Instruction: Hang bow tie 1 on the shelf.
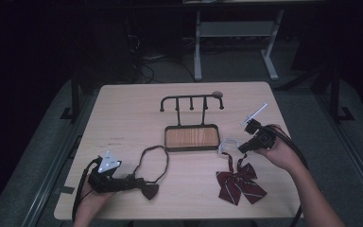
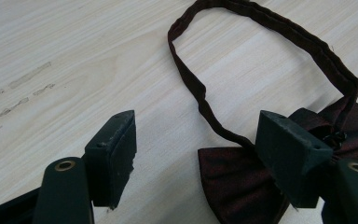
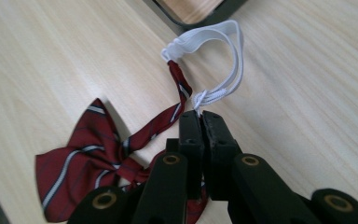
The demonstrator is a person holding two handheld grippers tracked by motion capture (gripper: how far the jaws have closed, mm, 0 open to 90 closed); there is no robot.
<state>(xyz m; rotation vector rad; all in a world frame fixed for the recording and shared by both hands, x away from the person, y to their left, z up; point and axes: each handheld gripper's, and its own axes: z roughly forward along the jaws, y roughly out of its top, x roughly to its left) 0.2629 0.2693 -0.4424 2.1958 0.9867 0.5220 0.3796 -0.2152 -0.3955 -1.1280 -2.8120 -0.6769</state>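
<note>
My right gripper pinches the white elastic loop of the striped burgundy bow tie, at five o'clock on the bench, for lifting; my left gripper gapes beside the plain dark maroon bow tie.

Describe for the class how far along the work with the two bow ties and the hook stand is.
Nothing is hung: the hook stand is bare. In hand: the right gripper is shut on the striped bow tie's white elastic. The left gripper sits open at the dark bow tie, which lies flat. Probably both ties remain to hang.

Dark rm — grey floor, white-legged desk
</note>
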